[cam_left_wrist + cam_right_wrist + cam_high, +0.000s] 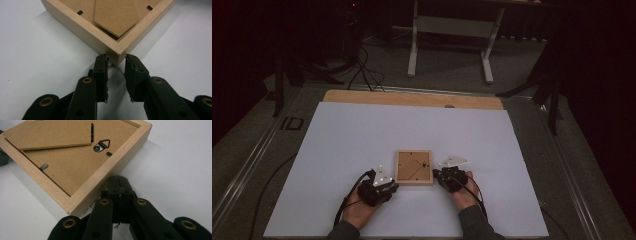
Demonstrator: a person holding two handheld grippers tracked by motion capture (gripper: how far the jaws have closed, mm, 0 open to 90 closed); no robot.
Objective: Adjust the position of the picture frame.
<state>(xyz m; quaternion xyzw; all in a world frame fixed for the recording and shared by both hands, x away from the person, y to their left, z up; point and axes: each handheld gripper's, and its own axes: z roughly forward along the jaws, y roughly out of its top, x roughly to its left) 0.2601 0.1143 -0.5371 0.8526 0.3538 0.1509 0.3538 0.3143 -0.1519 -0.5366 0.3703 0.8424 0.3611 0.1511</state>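
Observation:
A small wooden picture frame (414,167) lies face down on the white sheet (362,135), showing its brown backing board, stand flap and metal hanger (101,145). My left gripper (390,188) is at the frame's near left corner. In the left gripper view the left gripper (117,60) is open, with the corner of the frame (82,27) at the mouth of the gap between its fingertips. My right gripper (438,175) sits by the frame's right side. In the right gripper view the right gripper (119,180) is shut with nothing in it, its tip against the rim of the frame (110,167).
The white sheet covers a wooden board (412,98) on a grey table. Beyond the far edge stand a white table base (451,30) and dark stands, with cables (364,70) on the floor. Cables trail from both grippers toward the near edge.

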